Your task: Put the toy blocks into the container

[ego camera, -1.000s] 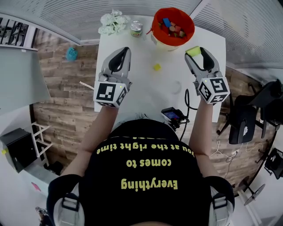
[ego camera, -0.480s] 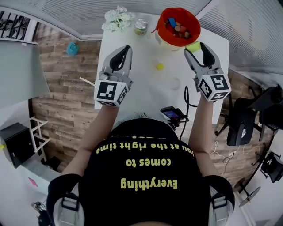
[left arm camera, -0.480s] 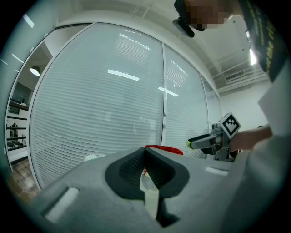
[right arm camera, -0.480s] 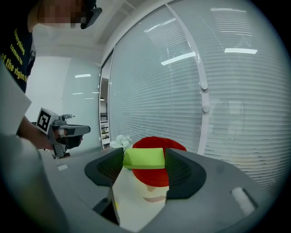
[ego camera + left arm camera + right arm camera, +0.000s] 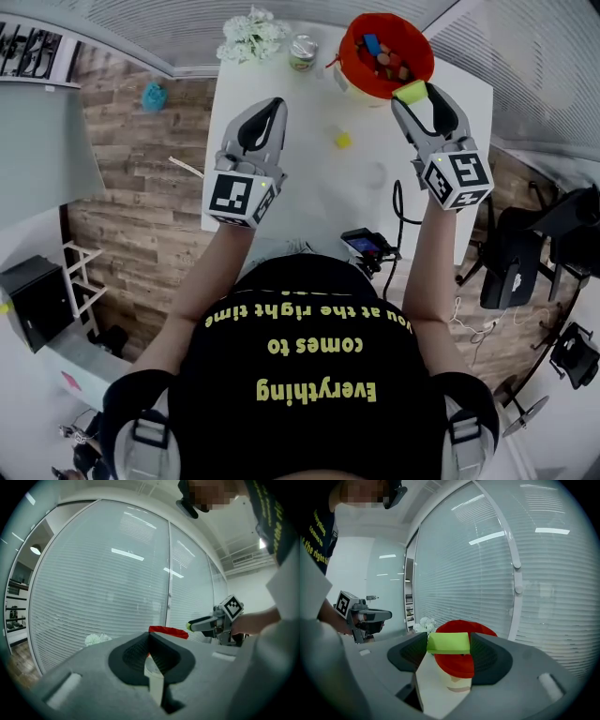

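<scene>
Right gripper (image 5: 412, 92): fingers (image 5: 490, 656) clenched on a green block (image 5: 448, 643). The block is held off the desk, its long axis lying across the gap from finger to finger and roughly level.

Left gripper (image 5: 260, 131): fingers (image 5: 161, 651) pressed together with nothing between them, raised above the left half of the desk (image 5: 309, 192).

Key relation: the red container (image 5: 349, 42) stands at the far right of the desk, straight ahead of the right fingers. In the right gripper view its red mouth shows directly behind and under the green block. In the head view the block sits at the container's near rim, on the right-hand edge, not yet over the middle. Several blocks already lie inside.

Judgement: a short push forward and slightly left should centre the block over the opening before letting go; dropped here it may clip the rim.

A small yellow block (image 5: 343, 141) lies on the desk between the two grippers, nearer the right one.
</scene>
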The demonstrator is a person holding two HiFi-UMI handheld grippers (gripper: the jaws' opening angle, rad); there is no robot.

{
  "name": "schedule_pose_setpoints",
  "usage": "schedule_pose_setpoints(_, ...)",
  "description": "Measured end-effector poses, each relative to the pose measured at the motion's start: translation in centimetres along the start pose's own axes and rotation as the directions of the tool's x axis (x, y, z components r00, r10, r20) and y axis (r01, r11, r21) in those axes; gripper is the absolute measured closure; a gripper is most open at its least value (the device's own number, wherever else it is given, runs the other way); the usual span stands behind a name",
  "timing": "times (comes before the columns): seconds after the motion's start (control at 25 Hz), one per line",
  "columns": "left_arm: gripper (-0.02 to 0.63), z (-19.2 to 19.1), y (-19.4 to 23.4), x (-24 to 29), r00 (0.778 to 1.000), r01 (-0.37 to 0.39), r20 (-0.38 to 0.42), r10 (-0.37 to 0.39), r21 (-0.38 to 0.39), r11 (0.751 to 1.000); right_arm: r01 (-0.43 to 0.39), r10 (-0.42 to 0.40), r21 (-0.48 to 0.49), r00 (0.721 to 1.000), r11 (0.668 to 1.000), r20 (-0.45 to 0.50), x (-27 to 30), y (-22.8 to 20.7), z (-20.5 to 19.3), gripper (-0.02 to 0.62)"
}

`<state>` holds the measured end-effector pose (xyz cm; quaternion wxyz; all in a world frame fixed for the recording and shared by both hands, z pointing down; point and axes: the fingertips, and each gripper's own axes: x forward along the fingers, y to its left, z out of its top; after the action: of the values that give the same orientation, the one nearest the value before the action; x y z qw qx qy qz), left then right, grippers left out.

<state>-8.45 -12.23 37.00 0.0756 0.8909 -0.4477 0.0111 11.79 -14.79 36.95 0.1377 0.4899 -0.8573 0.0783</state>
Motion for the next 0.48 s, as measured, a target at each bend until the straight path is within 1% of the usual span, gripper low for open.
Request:
schedule_pose_setpoints(0.24,0.607,-1.0,-0.2,0.2,1.0,0.017,-0.021,-0.017,-0.008,1.0,-0.025,0.025,0.006,1.0,1.0,-0.004,1.8,-0.1,-0.2,0.298)
schedule_pose_setpoints(0.48,0.607,-2.1,0.5,0.0,0.999,-0.001,-0.047,0.0,-0.009,1.0,-0.034,0.035,0.016,0.999,0.999,-0.012,3.5,-0.8,-0.6,0.298)
